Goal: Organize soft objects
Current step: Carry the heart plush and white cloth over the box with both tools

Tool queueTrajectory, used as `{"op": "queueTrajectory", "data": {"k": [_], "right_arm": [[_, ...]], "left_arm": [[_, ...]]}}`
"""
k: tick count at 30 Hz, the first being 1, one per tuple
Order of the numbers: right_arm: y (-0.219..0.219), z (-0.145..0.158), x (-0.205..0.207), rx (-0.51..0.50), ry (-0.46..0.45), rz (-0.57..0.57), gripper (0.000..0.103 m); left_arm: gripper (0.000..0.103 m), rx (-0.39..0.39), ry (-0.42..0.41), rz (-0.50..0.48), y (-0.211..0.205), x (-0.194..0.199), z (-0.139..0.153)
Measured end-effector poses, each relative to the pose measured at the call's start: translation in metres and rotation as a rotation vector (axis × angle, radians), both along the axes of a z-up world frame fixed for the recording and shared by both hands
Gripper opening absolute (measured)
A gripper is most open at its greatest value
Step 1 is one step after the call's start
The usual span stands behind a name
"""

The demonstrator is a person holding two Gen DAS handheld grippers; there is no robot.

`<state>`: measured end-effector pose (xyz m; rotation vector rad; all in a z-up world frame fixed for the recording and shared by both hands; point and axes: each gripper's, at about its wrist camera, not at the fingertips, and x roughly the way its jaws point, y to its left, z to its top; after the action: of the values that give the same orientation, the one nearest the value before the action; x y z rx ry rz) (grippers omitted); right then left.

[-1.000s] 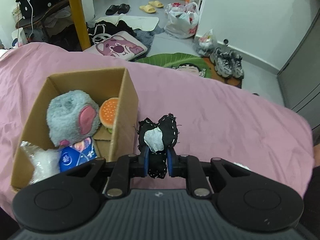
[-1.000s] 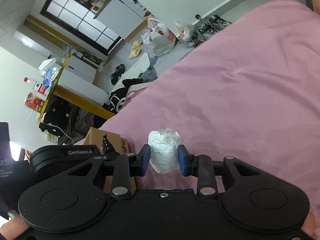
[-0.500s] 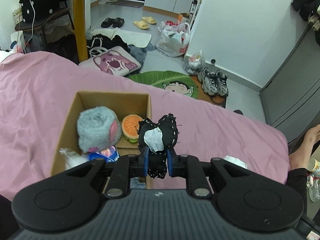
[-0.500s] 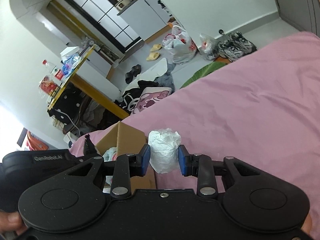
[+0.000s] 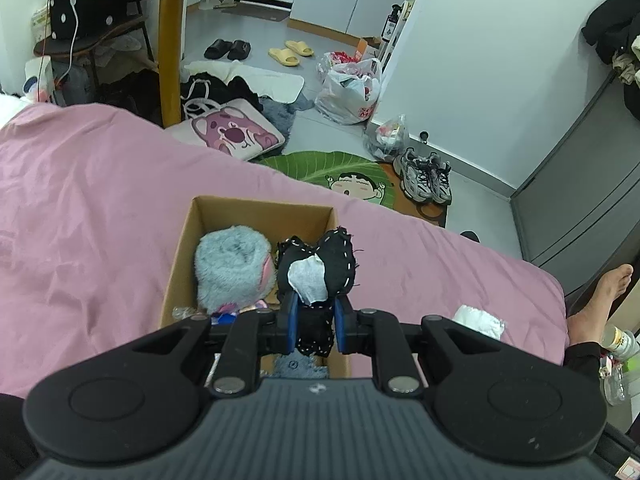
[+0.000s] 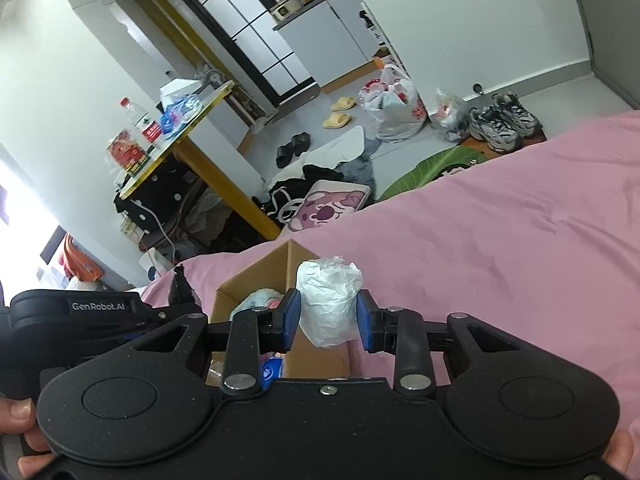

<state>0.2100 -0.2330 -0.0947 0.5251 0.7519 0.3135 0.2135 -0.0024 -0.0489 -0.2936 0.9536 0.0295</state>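
Left wrist view: your left gripper has its fingers clamped on the black stitched plush, held above the cardboard box on the pink bed, not yet dropped in. Right wrist view: your right gripper has its fingers pressed on the white wrapped bundle, held near the box's right wall. Inside the box you already have the grey fluffy toy and a blue packet. Judging by this, most sorting is done; both held pieces remain, plus a white wad near the bed's right edge.
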Motion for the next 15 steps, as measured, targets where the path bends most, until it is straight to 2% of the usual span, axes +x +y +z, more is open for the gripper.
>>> {"op": "queueTrajectory", "data": {"k": [8,15], "right_arm": [[0.019,0.005,0.000,-0.026,-0.011,0.045,0.030],[0.040,0.006,0.002,-0.050,-0.008,0.086,0.030]], "left_arm": [[0.018,-0.034,0.017,0.008,0.017,-0.006,-0.011],[0.018,-0.072,0.071,0.032,0.027,-0.010,-0.035]]}}
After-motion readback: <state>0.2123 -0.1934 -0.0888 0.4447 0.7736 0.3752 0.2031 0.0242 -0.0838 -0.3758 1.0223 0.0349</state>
